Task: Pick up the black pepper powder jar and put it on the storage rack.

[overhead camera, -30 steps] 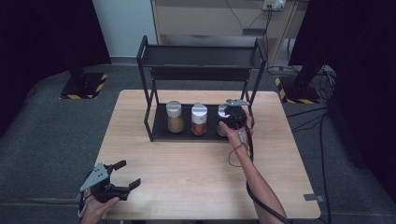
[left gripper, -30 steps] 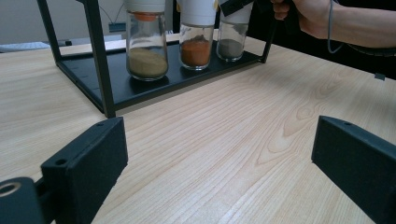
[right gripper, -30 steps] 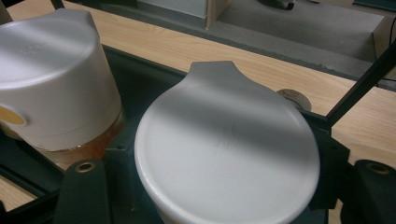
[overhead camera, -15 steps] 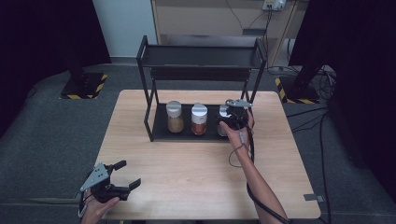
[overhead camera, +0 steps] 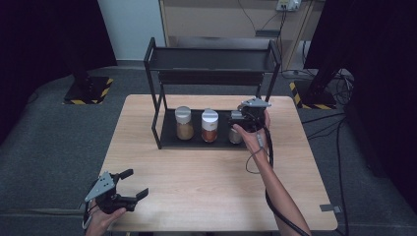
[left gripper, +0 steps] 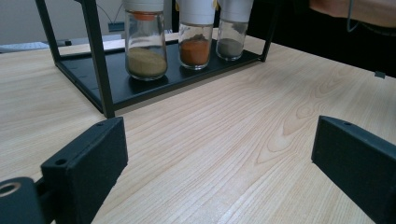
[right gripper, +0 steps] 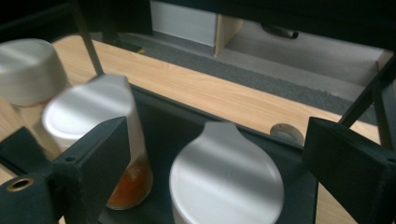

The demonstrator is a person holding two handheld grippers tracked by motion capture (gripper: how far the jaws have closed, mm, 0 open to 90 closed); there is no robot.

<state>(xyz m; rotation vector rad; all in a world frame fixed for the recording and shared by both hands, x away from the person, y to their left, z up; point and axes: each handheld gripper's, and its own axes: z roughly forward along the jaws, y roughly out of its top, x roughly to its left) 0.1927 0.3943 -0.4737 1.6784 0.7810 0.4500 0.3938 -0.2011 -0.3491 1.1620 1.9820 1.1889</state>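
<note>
A black two-tier rack [overhead camera: 211, 59] stands at the back of the wooden table [overhead camera: 196, 172]. Its lower shelf [left gripper: 116, 86] carries three white-capped glass jars: tan powder [overhead camera: 184, 123], orange powder [overhead camera: 210, 125] and grey powder [overhead camera: 236, 133]. My right gripper [overhead camera: 244, 118] is at the grey jar, open. In the right gripper view its jaws stand wide on either side of that jar's white cap [right gripper: 226, 177], with gaps on both sides. The orange jar [right gripper: 88, 116] is just left of it. My left gripper [overhead camera: 137, 183] rests open near the table's front left corner, holding nothing.
The rack's upper shelf is bare and overhangs the jars. A cable [overhead camera: 265, 152] trails along the right forearm. More cables lie on the grey floor [overhead camera: 334, 128] at the right. Bare tabletop [left gripper: 261, 121] stretches between the left gripper and the rack.
The right gripper has edged slightly farther in over the grey jar. The left gripper has stayed put.
</note>
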